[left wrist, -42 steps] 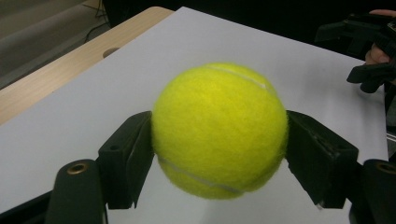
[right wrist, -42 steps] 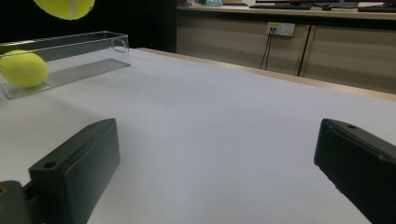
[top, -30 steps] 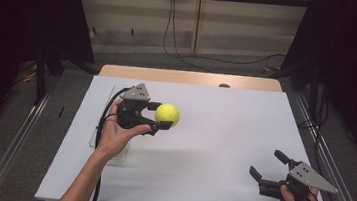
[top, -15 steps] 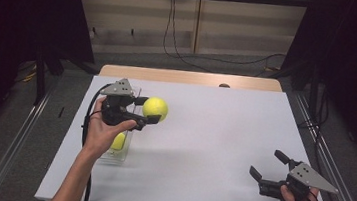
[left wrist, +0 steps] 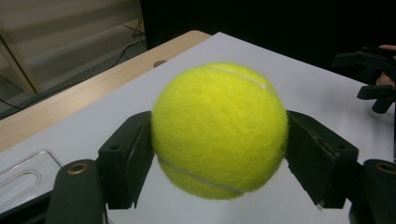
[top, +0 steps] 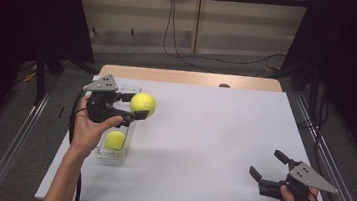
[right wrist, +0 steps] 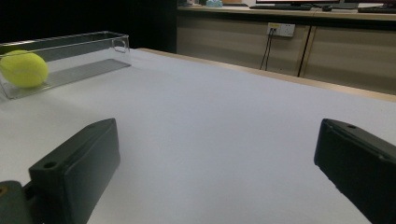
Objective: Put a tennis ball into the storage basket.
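L gripper (top: 138, 107) w/ tennis ball (top: 143, 104) clenched, moved toward clear tray (top: 129, 140), R gripper (top: 265, 166) released

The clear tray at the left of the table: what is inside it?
One tennis ball lies at the near end of the clear tray. The left hand and its gripper cover the middle part, so that stretch cannot be seen.

The high view looked forward and down on the desk (top: 213, 134); both gripper views sat low (sharing its white top).
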